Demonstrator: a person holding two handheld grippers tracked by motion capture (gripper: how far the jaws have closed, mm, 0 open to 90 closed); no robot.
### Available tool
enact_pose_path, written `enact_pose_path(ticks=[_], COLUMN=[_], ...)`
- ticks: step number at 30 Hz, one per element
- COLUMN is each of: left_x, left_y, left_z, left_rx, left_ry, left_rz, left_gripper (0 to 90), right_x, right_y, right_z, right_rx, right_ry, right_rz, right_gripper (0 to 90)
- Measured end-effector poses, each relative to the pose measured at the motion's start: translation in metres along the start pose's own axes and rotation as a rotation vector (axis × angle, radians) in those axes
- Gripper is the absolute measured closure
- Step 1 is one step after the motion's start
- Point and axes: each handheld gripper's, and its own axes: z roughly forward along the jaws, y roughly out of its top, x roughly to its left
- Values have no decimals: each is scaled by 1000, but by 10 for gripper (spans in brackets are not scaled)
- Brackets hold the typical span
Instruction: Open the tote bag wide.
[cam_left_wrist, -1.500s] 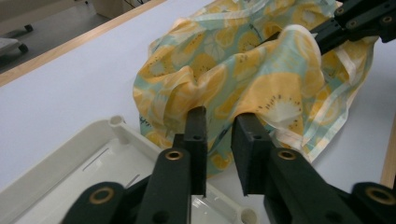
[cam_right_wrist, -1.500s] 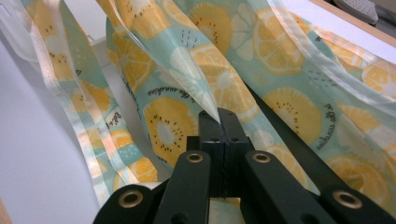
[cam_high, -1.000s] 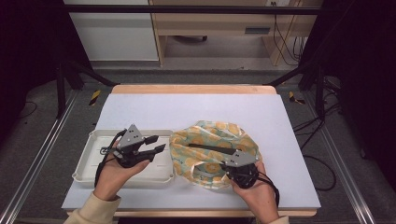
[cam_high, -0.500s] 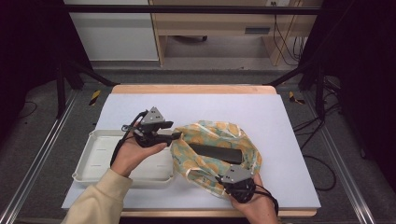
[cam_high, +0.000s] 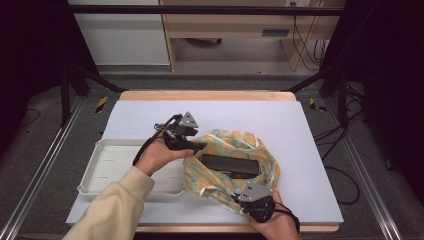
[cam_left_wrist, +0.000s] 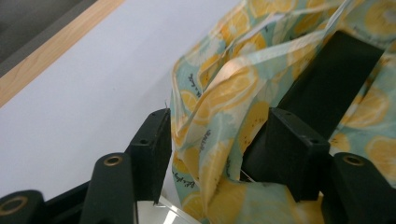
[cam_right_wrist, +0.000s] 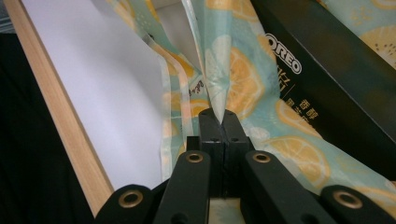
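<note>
While a lemon-print cloth bag (cam_high: 235, 155) is lying near the middle of the tabletop (cam_high: 280, 120), two hand-held grippers are working at its edges.

Toward the tabletop's near edge, the right hand-held gripper (cam_right_wrist: 219, 122) is pinching a fold of the bag's fabric, its jaws pressed together on the cloth. At the bag's left rim, the left hand-held gripper (cam_left_wrist: 215, 135) is sitting with its jaws spread, one on each side of a raised fold of the fabric; I cannot tell whether either jaw is touching it. A black box (cam_high: 229, 165) marked OREO is resting inside the bag's open mouth, lying flat and lengthwise across it. A white tray (cam_high: 107, 170) is sitting just beside the bag toward the tabletop's left edge, under the left forearm.
</note>
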Motion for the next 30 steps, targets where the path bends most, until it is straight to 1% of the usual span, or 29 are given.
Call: enact_pose_path(ticks=[2,4,6,7,9,11,13,15,18,20,22,23,26,27,30], left_x=[-2,-2,-2,-2,0,4,7,7,5,2,0,-1,-6,-8,-11], left_y=[0,0,-1,-1,-1,-3,-6,-8,-12,-15,-16,-17,-17,-17,-16], left_z=[5,9,11,11,11,10,9,10,10,7,3,1,-5,-6,-9], left_rx=[29,69,76,80,54,24,-1,-15,-19,-33,-40,-48,-57,-63,-57], left_ry=[12,24,48,52,80,108,116,115,86,63,54,50,44,39,38], left_rz=[16,33,32,30,7,-27,-50,-59,-64,-73,-69,-70,-56,-53,-35], left_gripper=[514,626,733,785,849,877,881,881,882,882,881,882,882,883,885], right_x=[1,3,4,5,7,9,11,12,11,9,7,5,0,-2,-11], right_y=[-2,-4,-6,-7,-10,-12,-14,-13,-13,-12,-9,-7,0,2,10], right_z=[-1,-2,-4,-5,-6,-6,-6,-5,-5,-7,-11,-13,-22,-26,-37], right_rx=[2,3,9,15,29,39,48,53,53,34,15,10,-28,-34,-57], right_ry=[8,17,28,32,42,59,69,80,72,64,41,25,9,3,-23], right_rz=[1,5,-4,-4,-7,-14,-22,-28,-19,-7,6,13,27,33,54], right_gripper=[900,900,900,900,900,900,900,900,888,802,655,609,503,479,420])
